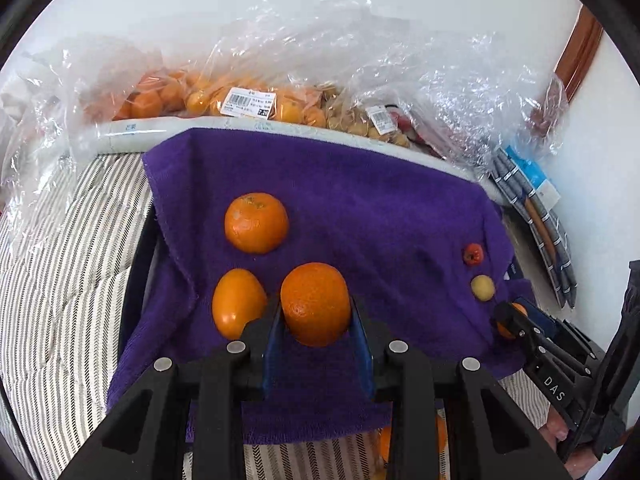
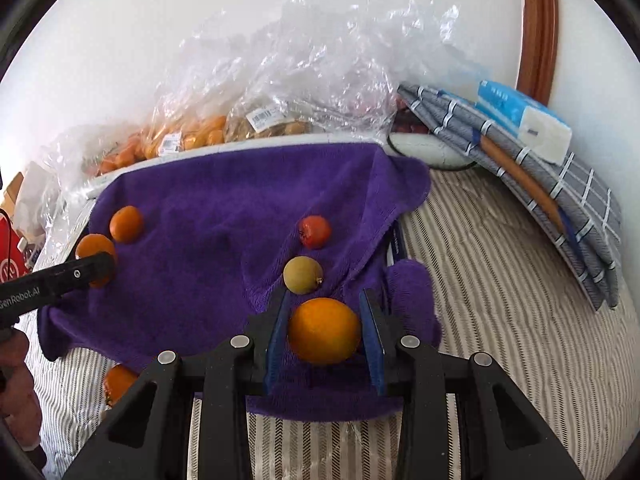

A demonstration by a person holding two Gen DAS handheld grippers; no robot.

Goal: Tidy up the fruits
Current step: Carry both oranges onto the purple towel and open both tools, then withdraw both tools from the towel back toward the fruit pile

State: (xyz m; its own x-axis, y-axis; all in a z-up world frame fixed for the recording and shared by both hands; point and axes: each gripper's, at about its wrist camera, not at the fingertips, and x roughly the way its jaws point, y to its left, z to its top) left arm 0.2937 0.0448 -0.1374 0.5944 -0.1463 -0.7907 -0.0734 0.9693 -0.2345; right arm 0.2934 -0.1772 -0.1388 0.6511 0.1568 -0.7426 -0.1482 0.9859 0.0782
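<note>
My left gripper [image 1: 316, 316] has its pads against both sides of an orange [image 1: 315, 303], low over the purple towel [image 1: 360, 200], with a mandarin [image 1: 256, 222] and a smooth oval fruit [image 1: 238, 304] just beside it. My right gripper [image 2: 325, 334] brackets a smooth orange fruit [image 2: 324, 330]; the left pad looks to touch, but a sliver shows on the right, so I cannot tell whether it grips. Ahead of it lie a yellow-green fruit [image 2: 303, 275] and a small red fruit [image 2: 315, 232]. I judge the sorting partway: oranges gather left, small fruits right. Bagged fruit [image 1: 240, 100] waits behind, and one orange [image 2: 118, 382] lies off the towel.
</note>
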